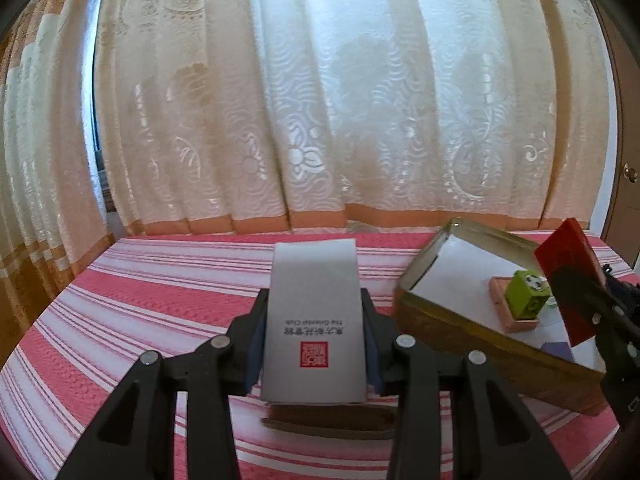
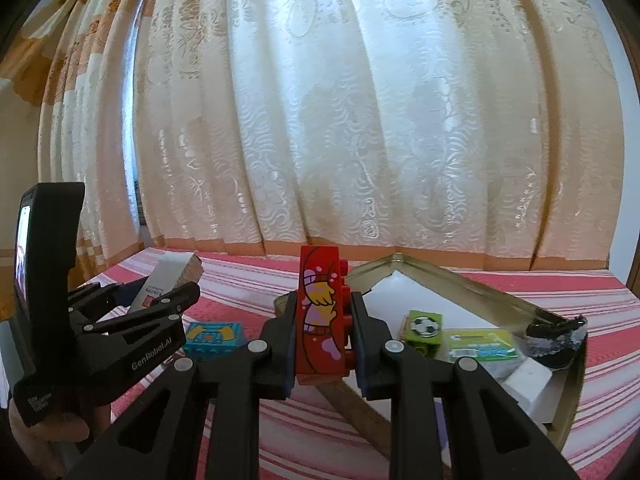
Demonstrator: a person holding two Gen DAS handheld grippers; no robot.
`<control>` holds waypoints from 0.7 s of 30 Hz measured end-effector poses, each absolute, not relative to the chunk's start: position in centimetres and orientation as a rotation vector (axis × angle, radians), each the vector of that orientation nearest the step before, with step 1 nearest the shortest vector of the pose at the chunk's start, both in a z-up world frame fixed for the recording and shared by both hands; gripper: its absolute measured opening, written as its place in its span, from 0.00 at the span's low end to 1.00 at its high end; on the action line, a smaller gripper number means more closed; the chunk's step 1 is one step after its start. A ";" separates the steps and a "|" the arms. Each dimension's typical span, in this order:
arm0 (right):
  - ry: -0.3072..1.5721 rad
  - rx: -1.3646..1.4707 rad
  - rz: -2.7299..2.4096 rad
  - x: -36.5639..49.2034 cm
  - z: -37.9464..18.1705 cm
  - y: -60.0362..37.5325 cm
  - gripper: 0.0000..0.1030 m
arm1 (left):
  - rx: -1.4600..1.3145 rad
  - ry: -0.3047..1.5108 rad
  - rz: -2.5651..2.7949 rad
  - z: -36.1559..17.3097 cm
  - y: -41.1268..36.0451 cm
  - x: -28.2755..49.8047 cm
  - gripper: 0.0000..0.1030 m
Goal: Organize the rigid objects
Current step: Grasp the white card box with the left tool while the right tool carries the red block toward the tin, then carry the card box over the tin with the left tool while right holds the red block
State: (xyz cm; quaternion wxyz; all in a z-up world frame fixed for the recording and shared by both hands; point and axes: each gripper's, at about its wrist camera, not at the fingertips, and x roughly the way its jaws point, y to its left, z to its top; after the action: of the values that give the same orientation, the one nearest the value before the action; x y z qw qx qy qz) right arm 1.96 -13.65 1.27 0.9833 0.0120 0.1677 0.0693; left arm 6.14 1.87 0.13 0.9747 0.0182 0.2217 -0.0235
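Note:
My left gripper (image 1: 314,316) is shut on a white box (image 1: 314,320) with a red seal, held above the red-and-white striped cloth (image 1: 160,300). The right wrist view shows that gripper (image 2: 160,292) at the left, the white box (image 2: 172,276) sticking up from it. My right gripper (image 2: 322,320) is shut on a red toy brick (image 2: 320,312) printed with a cartoon hand, held upright. In the left wrist view the red brick (image 1: 568,276) hangs over the gold tin (image 1: 440,320). A green football brick (image 2: 424,328) sits inside the tin (image 2: 460,276).
The tin also holds a green packet (image 2: 484,344), a white block (image 2: 528,380) and a dark round object (image 2: 556,336). A blue brick (image 2: 214,338) lies on the cloth left of the tin. A cream curtain (image 1: 320,100) hangs close behind.

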 end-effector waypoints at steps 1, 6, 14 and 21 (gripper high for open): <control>0.335 0.027 0.138 1.9 1.3 -13.9 0.24 | 0.036 0.446 -0.053 0.2 1.5 6.1 0.39; 0.322 0.024 0.130 1.6 1.6 -14.8 0.24 | 0.043 0.440 -0.073 0.5 -0.3 6.0 0.39; 0.302 0.043 0.092 1.4 2.1 -17.6 0.24 | 0.047 0.436 -0.112 1.1 -3.3 6.1 0.39; 0.273 0.055 0.027 1.3 2.8 -21.3 0.24 | 0.072 0.437 -0.144 1.1 -6.0 6.4 0.39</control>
State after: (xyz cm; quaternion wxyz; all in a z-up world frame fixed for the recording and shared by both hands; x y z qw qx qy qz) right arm 1.33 -21.29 2.78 0.9902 0.0276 0.1362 0.0133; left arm 6.40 -5.98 1.09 0.9729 0.0357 0.2167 -0.0716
